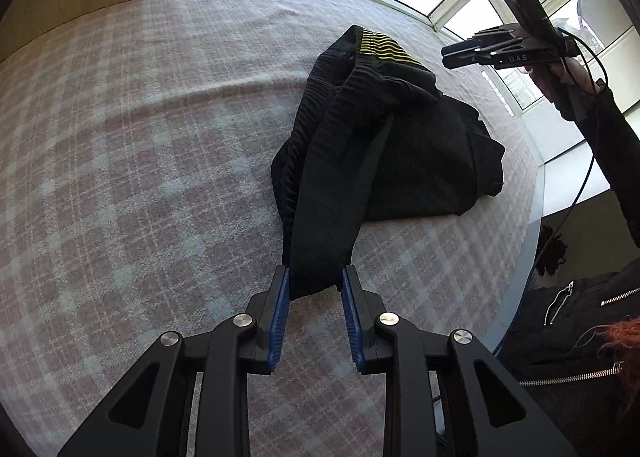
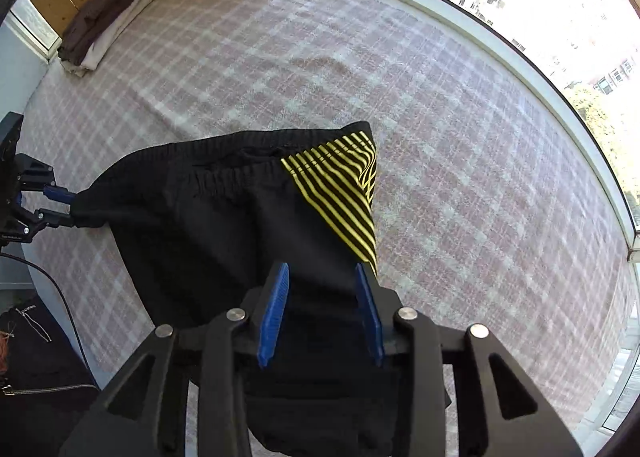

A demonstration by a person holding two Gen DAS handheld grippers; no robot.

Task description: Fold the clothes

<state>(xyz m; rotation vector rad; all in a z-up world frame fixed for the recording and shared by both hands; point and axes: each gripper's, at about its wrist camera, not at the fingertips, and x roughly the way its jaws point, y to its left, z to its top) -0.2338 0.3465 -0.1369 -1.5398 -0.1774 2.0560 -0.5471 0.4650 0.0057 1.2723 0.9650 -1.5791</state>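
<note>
Our black shorts (image 2: 224,225), yellow-striped at one side, lie bunched on the plaid cloth (image 1: 132,161). Our left gripper (image 1: 316,277) clamps their waistband; our right gripper (image 1: 460,55), lettered "UAS", is held above them, its fingers apart.

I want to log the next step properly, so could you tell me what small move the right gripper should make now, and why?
Probably lower the right gripper and close it on the black shorts: its jaws stand open above the fabric, while the left gripper pinches the waistband corner.
</note>
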